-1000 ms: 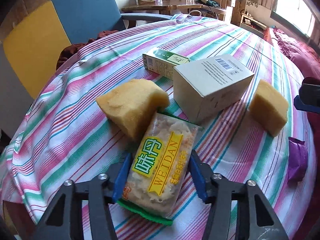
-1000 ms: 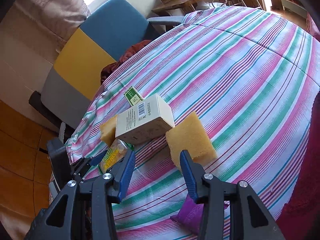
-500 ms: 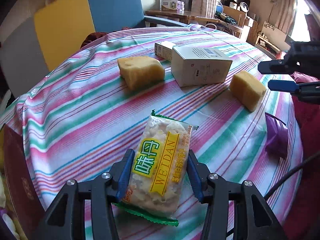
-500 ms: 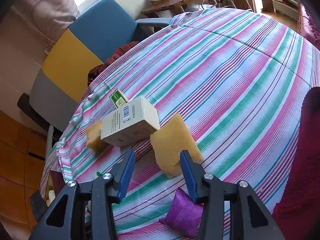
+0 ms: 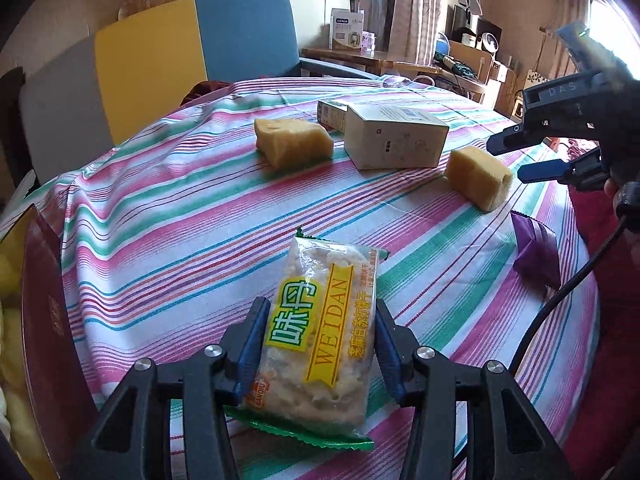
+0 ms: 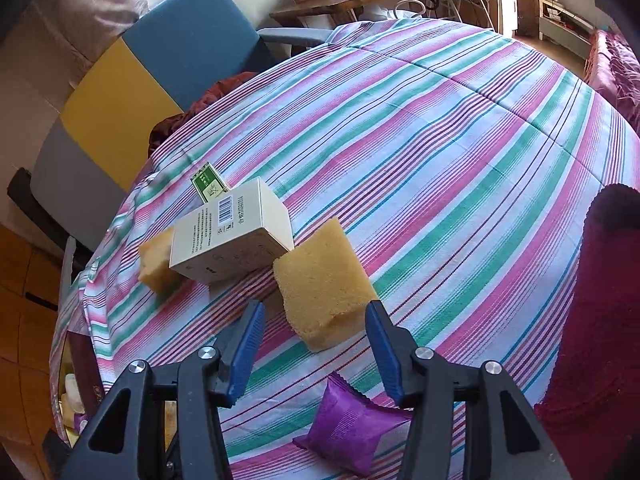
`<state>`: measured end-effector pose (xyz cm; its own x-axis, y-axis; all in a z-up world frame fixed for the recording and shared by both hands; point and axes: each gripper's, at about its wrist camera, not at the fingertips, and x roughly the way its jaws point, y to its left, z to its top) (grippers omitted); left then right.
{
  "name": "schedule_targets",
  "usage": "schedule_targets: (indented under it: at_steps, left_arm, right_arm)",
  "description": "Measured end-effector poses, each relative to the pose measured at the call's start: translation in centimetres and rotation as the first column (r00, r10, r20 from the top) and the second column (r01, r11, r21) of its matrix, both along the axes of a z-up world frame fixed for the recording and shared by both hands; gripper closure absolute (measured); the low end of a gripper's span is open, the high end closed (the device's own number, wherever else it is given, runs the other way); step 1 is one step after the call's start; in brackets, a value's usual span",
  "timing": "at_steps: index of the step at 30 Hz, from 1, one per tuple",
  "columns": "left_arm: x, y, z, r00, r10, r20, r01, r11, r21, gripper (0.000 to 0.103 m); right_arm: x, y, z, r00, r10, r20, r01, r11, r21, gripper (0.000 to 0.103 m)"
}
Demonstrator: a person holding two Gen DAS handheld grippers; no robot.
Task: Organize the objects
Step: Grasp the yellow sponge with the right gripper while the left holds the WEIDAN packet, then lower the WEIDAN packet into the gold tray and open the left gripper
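Note:
My left gripper is shut on a clear snack packet with a yellow and green label, held over the near part of the striped tablecloth. My right gripper hovers above a yellow sponge; its jaws are opening and nothing is between the pads. In the left wrist view the right gripper sits just right of that sponge, apart from it. A white box lies next to the sponge. A second sponge lies left of the box.
A small green box rests behind the white one. A purple packet lies near the table's right edge. A dark red box stands past the left edge. A blue and yellow chair stands behind the table.
My left gripper has drawn back with the snack packet, away from the sponge and boxes toward the near table edge. The right gripper's jaws have widened and the sponge now sits lower between them in its view.

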<state>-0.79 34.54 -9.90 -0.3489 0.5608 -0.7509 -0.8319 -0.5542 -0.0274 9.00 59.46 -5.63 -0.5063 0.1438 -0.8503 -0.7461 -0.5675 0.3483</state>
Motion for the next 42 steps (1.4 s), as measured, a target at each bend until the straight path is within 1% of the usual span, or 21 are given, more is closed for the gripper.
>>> schedule_targets:
  at_steps: [5, 7, 8, 9, 11, 17, 20, 23, 26, 29, 30, 31, 32, 36, 39, 42]
  left_arm:
    - [0.0, -0.2, 0.0, 1.0, 0.0, -0.001, 0.0, 1.0, 0.007, 0.052]
    - [0.0, -0.1, -0.1, 1.0, 0.0, -0.003, 0.0, 1.0, 0.007, 0.052]
    - [0.0, -0.1, -0.1, 1.0, 0.0, -0.003, 0.0, 1.0, 0.008, 0.052]
    - [0.0, -0.1, -0.1, 1.0, 0.0, -0.002, 0.0, 1.0, 0.01, 0.052]
    - [0.0, -0.1, -0.1, 1.0, 0.0, -0.001, 0.0, 1.0, 0.01, 0.052]
    - [-0.1, -0.1, -0.1, 1.0, 0.0, 0.002, 0.0, 1.0, 0.014, 0.052]
    - [-0.2, -0.1, -0.1, 1.0, -0.001, 0.005, 0.001, 1.0, 0.017, 0.052]
    - [-0.2, -0.1, -0.2, 1.0, -0.001, 0.01, 0.001, 1.0, 0.022, 0.052]
    - [-0.2, -0.1, -0.2, 1.0, -0.001, 0.012, 0.001, 1.0, 0.024, 0.052]
    - [-0.3, -0.1, -0.2, 1.0, -0.001, 0.013, 0.001, 1.0, 0.025, 0.052]
    - [-0.3, -0.2, -0.2, 1.0, -0.002, 0.013, 0.001, 1.0, 0.025, 0.052]
    - [-0.3, -0.2, -0.2, 1.0, -0.002, 0.012, 0.001, 1.0, 0.024, 0.052]
    - [-0.3, -0.1, -0.2, 1.0, -0.001, 0.011, 0.001, 1.0, 0.024, 0.052]
    - [-0.2, -0.1, -0.2, 1.0, -0.001, 0.006, 0.001, 1.0, 0.022, 0.052]
    - [-0.2, -0.1, -0.2, 1.0, -0.001, 0.003, 0.001, 1.0, 0.021, 0.052]
    - [-0.2, 0.0, -0.2, 1.0, -0.001, 0.0, 0.001, 1.0, 0.018, 0.052]
  right_arm:
    - [-0.4, -0.2, -0.2, 0.999, 0.006, 0.039, -0.007, 1.0, 0.022, 0.049]
    - [-0.6, -0.4, -0.3, 0.998, 0.015, 0.059, -0.017, 0.999, 0.033, 0.043]
    - [-0.7, -0.5, -0.4, 0.998, 0.019, 0.066, -0.021, 0.999, 0.037, 0.037]
    - [-0.8, -0.6, -0.4, 0.997, 0.023, 0.069, -0.026, 0.999, 0.042, 0.034]
    - [-1.1, -0.8, -0.4, 0.996, 0.033, 0.08, -0.037, 0.998, 0.049, 0.032]
    - [-1.8, -1.1, -0.8, 0.989, 0.058, 0.139, -0.069, 0.995, 0.075, 0.027]
    - [-2.4, -1.0, -1.2, 0.98, 0.068, 0.187, -0.084, 0.993, 0.078, 0.027]
    - [-2.8, -0.7, -1.2, 0.972, 0.064, 0.227, -0.091, 0.989, 0.114, 0.026]
    - [-4.0, -0.3, -1.7, 0.956, 0.095, 0.277, -0.135, 0.982, 0.129, 0.026]
    - [-5.3, 0.1, -2.6, 0.941, 0.132, 0.313, -0.181, 0.975, 0.131, 0.027]
    - [-5.4, 0.2, -2.9, 0.939, 0.135, 0.317, -0.186, 0.973, 0.137, 0.035]
    - [-5.4, 0.2, -3.1, 0.936, 0.134, 0.325, -0.188, 0.972, 0.14, 0.048]
    - [-5.4, 0.1, -3.1, 0.936, 0.143, 0.322, -0.195, 0.972, 0.135, 0.049]
    - [-5.7, -1.1, -2.8, 0.926, 0.191, 0.326, -0.256, 0.952, 0.17, 0.05]
    - [-6.0, -1.5, -3.0, 0.919, 0.219, 0.326, -0.28, 0.948, 0.152, 0.05]
    - [-5.9, -1.1, -3.2, 0.922, 0.218, 0.319, -0.271, 0.953, 0.133, 0.05]
